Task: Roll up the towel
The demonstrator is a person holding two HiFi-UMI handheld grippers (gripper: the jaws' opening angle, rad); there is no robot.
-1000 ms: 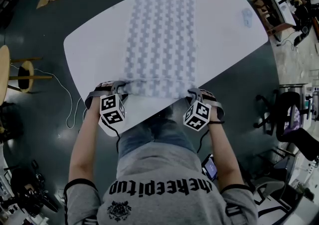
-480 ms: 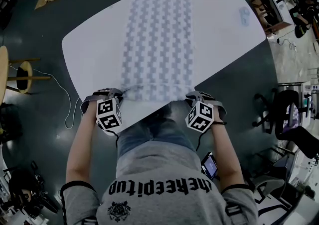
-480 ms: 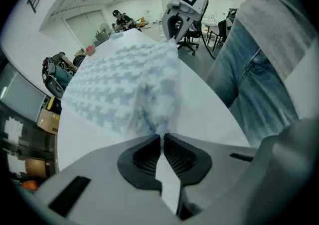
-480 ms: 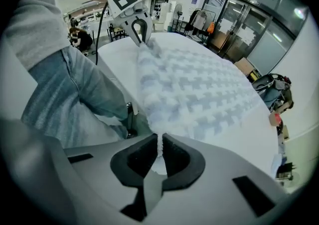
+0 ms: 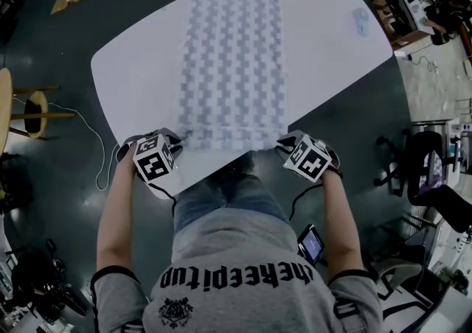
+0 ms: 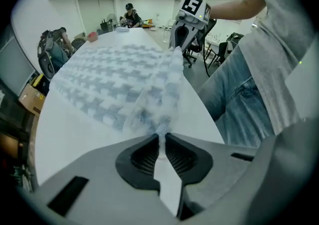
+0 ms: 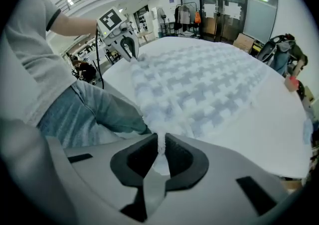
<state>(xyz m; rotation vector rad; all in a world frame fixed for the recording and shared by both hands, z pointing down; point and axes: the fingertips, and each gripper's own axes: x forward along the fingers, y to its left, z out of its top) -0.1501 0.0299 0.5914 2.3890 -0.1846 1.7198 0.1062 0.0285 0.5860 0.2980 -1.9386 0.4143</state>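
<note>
Your left hand-held gripper (image 6: 160, 139) and right hand-held gripper (image 7: 160, 138), jaws just closed, pinch the soft, limp towel (image 5: 232, 59) by its near corners.

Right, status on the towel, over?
Jaws just closed: left tool and right tool each pinch a near corner of the grey-and-white checked towel. Rest flat, unrolled. Nothing in the way.

Small pale object (image 5: 361, 22) on the table (image 5: 140, 74), too tiny for identification.

Grey black-lettered T-shirt (image 5: 243, 247), blue jeans (image 5: 228, 195); marker-cubed left tool (image 6: 162, 138), right tool (image 7: 160, 140)
</note>
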